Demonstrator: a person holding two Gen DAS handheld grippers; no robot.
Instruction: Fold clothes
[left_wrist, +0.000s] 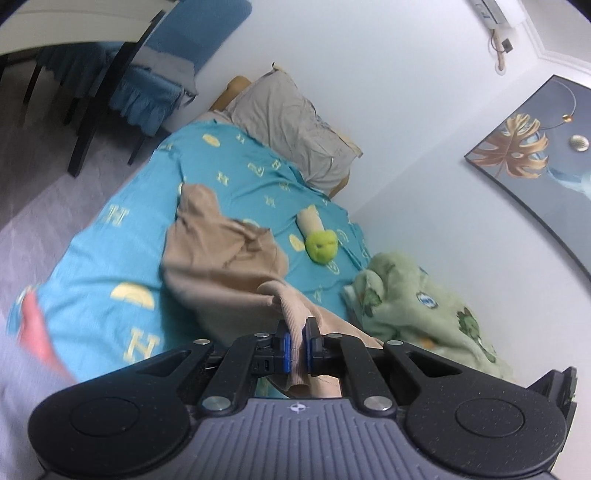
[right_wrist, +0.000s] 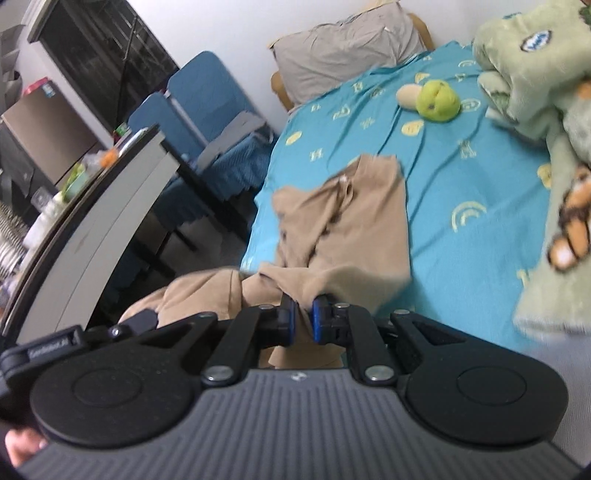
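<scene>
A tan garment (left_wrist: 221, 254) lies rumpled on the teal bed sheet (left_wrist: 110, 258). My left gripper (left_wrist: 296, 345) is shut on a ribbed edge of the tan garment, which runs between its blue pads and hangs below. In the right wrist view the tan garment (right_wrist: 351, 221) spreads over the sheet (right_wrist: 461, 177) toward the bed's left edge. My right gripper (right_wrist: 303, 321) is shut on a bunched edge of it. Part of the cloth droops off the bed, left of that gripper.
A green plush toy (left_wrist: 321, 245) and a grey pillow (left_wrist: 291, 125) lie farther up the bed. A green fleece blanket (left_wrist: 417, 306) is heaped by the wall. Blue chairs (right_wrist: 199, 107) and a table (right_wrist: 110, 206) stand beside the bed.
</scene>
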